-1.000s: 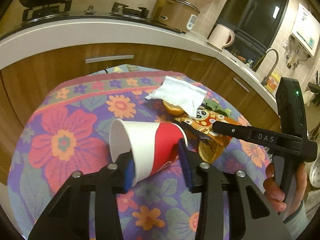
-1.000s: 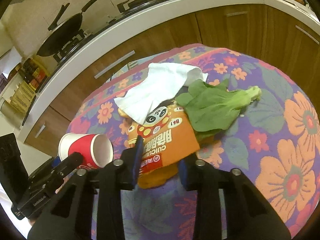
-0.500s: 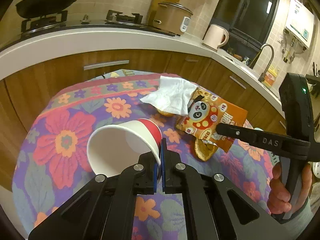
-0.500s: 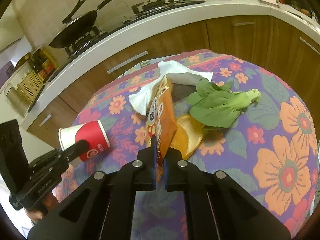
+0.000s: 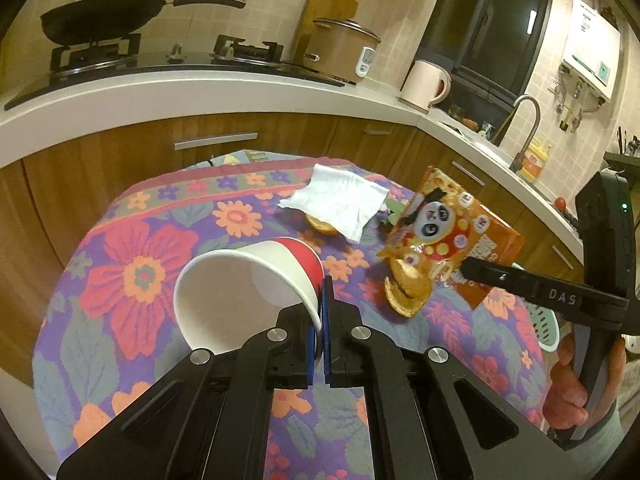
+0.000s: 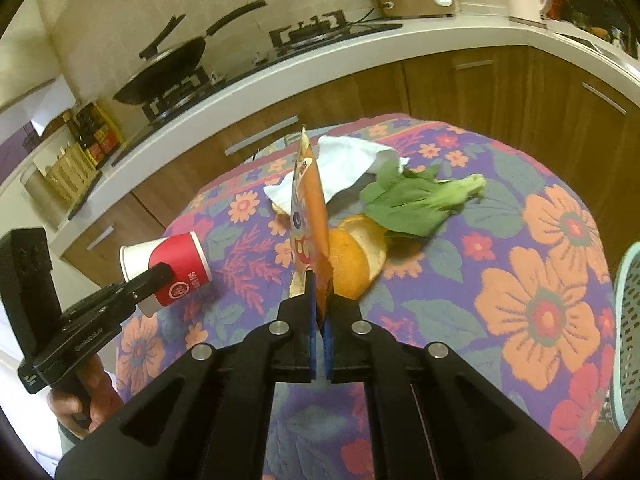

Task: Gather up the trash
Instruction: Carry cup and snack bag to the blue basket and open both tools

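My left gripper (image 5: 319, 320) is shut on the rim of a red and white paper cup (image 5: 248, 284), which it holds above the flowered tablecloth (image 5: 132, 280); the cup also shows in the right wrist view (image 6: 168, 264). My right gripper (image 6: 319, 312) is shut on an orange panda snack bag (image 6: 310, 216), held upright and edge-on; the bag also shows in the left wrist view (image 5: 448, 240). Orange peel (image 6: 356, 260), a white tissue (image 6: 344, 164) and a leafy green (image 6: 420, 200) lie on the cloth.
A light green perforated basket (image 6: 628, 340) stands at the table's right edge. Behind the table runs a wooden cabinet front (image 5: 120, 152) under a white counter with a stove, a pan (image 5: 104, 16), a rice cooker and a kettle (image 5: 424, 84).
Both grippers closed from open: the left on the cup, the right on the snack bag. Both items have since been lifted off the cloth, the bag turning upright and exposing the orange peel.
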{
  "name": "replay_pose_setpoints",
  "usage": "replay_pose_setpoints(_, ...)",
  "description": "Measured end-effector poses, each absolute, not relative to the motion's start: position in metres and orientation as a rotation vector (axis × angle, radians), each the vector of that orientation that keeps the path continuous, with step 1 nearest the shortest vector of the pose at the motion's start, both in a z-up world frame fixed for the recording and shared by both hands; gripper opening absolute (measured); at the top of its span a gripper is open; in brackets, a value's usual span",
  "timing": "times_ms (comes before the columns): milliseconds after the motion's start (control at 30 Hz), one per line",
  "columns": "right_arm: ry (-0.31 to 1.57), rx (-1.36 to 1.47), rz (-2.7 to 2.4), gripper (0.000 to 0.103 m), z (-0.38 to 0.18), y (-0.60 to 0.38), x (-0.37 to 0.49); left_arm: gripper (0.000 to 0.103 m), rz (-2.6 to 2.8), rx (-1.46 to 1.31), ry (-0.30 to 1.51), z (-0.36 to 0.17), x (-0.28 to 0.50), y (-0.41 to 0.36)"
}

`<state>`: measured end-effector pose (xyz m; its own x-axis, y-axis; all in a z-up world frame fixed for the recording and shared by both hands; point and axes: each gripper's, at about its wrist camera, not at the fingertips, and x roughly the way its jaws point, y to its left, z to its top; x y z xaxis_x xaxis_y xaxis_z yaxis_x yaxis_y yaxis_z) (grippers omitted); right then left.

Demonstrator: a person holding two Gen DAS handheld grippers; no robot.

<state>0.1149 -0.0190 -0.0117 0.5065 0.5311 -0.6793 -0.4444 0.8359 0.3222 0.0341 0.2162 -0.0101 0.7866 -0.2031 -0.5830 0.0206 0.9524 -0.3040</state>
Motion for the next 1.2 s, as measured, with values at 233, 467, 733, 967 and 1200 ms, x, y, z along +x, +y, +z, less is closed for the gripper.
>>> replay_pose_setpoints(233, 0.829, 0.139, 0.565, 0.001, -0.003, -0.043, 0.11, 0.001, -0.144, -0.28, 0.644, -0.007, 0.03, 0.208)
replay_pose_setpoints(467, 0.819, 0.162, 0.543, 0.001, -0.002, -0.062, 0.108, 0.001, -0.167, -0.264, 0.636, -0.003, 0.028, 0.197)
replay_pose_setpoints(733, 0.799, 0.19, 0.525, 0.001, 0.001, -0.083, 0.106, 0.001, -0.218, -0.231, 0.621, 0.003, 0.027, 0.176)
replay_pose_setpoints(967, 0.791, 0.214, 0.508, 0.001, 0.001, -0.103, 0.104, 0.001, -0.267, -0.204, 0.618, 0.007, 0.031, 0.153)
replay_pose_setpoints(1200, 0.776, 0.248, 0.485, 0.001, 0.003, -0.131, 0.102, 0.001, -0.33, -0.168, 0.614, 0.013, 0.036, 0.12)
